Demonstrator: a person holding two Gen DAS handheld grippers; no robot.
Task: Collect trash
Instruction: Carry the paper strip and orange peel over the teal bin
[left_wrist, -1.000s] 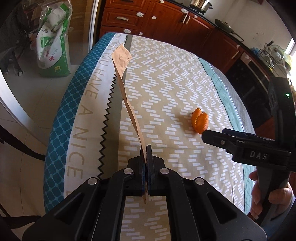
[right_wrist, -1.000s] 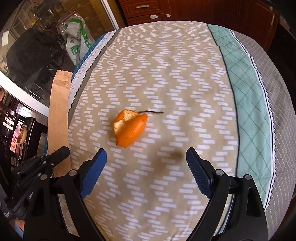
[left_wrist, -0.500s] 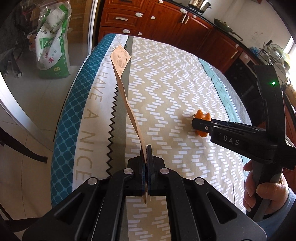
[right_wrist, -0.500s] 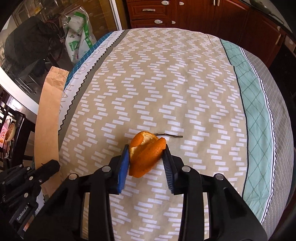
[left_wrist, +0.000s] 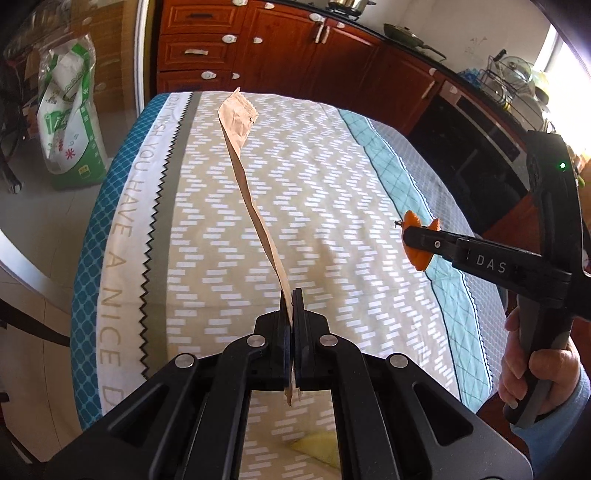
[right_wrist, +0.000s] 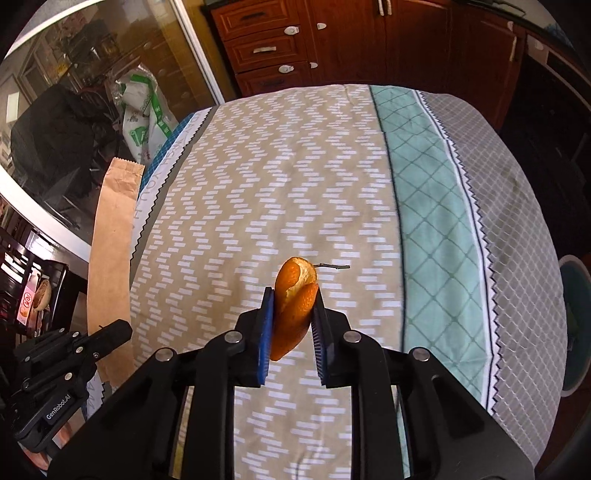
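Observation:
A piece of orange peel (right_wrist: 293, 306) hangs above the tablecloth, pinched between the blue pads of my right gripper (right_wrist: 292, 295), whose jaws are still closing on it. From the left wrist view the same peel (left_wrist: 419, 240) shows at the tip of the right gripper (left_wrist: 410, 236), lifted over the table's right side. My left gripper (left_wrist: 291, 295) is shut on the edge of a flat brown paper bag (left_wrist: 243, 155), which stretches forward above the cloth. In the right wrist view the bag (right_wrist: 112, 236) hangs along the table's left edge.
A thin dark twig (right_wrist: 332, 266) lies on the patterned tablecloth (right_wrist: 295, 166) beyond the peel. Something yellow (left_wrist: 317, 446) lies under the left gripper. A green-and-white sack (left_wrist: 70, 122) stands on the floor at left. Wooden cabinets (left_wrist: 277, 48) stand behind. A round bin (right_wrist: 576, 325) sits at right.
The right gripper closed on the orange peel and lifted it off the cloth; the twig stayed behind. Both grippers rose, and the left one kept hold of the paper bag.

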